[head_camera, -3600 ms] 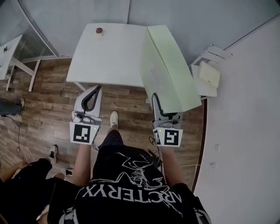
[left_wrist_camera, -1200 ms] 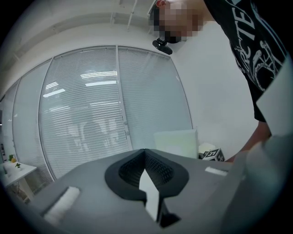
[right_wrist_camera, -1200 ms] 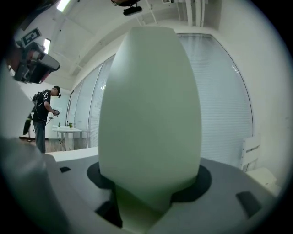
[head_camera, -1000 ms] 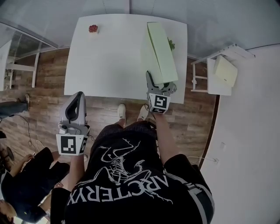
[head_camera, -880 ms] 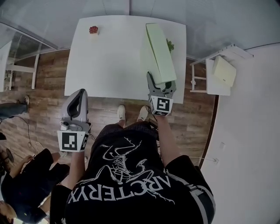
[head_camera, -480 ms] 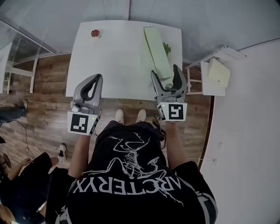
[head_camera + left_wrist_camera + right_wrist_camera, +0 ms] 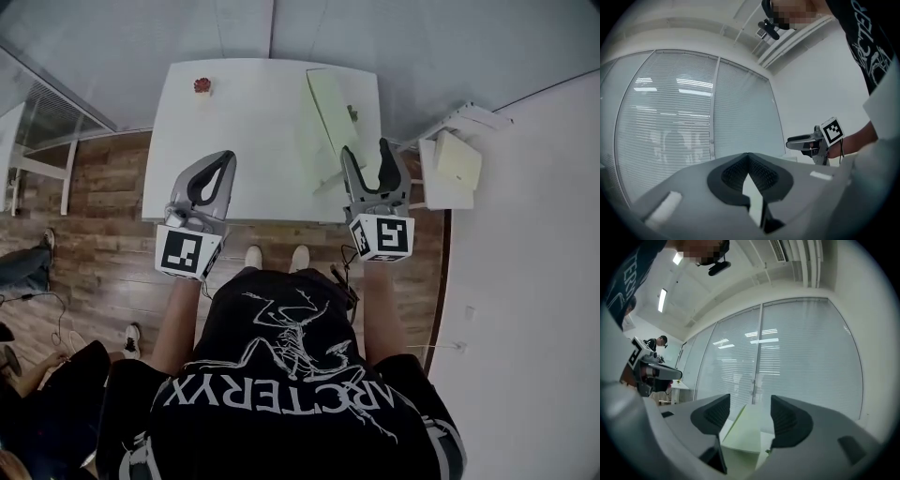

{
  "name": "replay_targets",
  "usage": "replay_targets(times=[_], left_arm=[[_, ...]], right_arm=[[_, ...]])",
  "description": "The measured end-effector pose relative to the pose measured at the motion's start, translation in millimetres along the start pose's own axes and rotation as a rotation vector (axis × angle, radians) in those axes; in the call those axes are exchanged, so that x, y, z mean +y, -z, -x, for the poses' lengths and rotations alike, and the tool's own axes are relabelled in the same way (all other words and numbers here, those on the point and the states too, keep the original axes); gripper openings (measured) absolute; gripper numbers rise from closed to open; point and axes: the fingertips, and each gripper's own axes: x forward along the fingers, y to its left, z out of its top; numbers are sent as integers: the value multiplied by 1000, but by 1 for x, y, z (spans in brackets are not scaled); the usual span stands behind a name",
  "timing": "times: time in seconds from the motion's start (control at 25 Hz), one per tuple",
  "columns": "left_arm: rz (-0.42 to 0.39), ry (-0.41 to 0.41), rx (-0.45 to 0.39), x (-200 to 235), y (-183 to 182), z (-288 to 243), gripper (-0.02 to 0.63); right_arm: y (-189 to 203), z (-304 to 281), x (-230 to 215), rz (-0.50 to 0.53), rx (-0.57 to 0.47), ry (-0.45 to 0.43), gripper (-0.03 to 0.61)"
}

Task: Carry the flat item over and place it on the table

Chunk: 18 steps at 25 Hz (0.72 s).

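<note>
In the head view a white table fills the upper middle of the frame, and the pale green flat item rests on its right part, one long face tilted up, with a small green plant just beyond it and a small red thing near the far left corner. The left gripper hovers over the table's near edge at centre left, and the right gripper sits right of centre, its tips just short of the item's near end. In the left gripper view the left gripper is clenched with nothing between its jaws; the right gripper shows at the right. In the right gripper view the right gripper stands released, jaws wide, and the flat item lies ahead in the gap, ungripped.
</note>
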Motion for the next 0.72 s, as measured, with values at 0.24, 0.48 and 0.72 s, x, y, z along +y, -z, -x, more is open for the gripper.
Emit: replay_targets(times=[0.24, 0.48, 0.72], left_arm=[[-1, 11, -1, 0, -7, 2, 9], [-16, 25, -17, -3, -8, -7, 9], [-13, 20, -21, -4, -5, -10, 9]], right_arm=[[-9, 10, 5, -20, 0, 15, 125], [-18, 11, 5, 3, 4, 15, 23], [-17, 10, 5, -3, 19, 18, 12]])
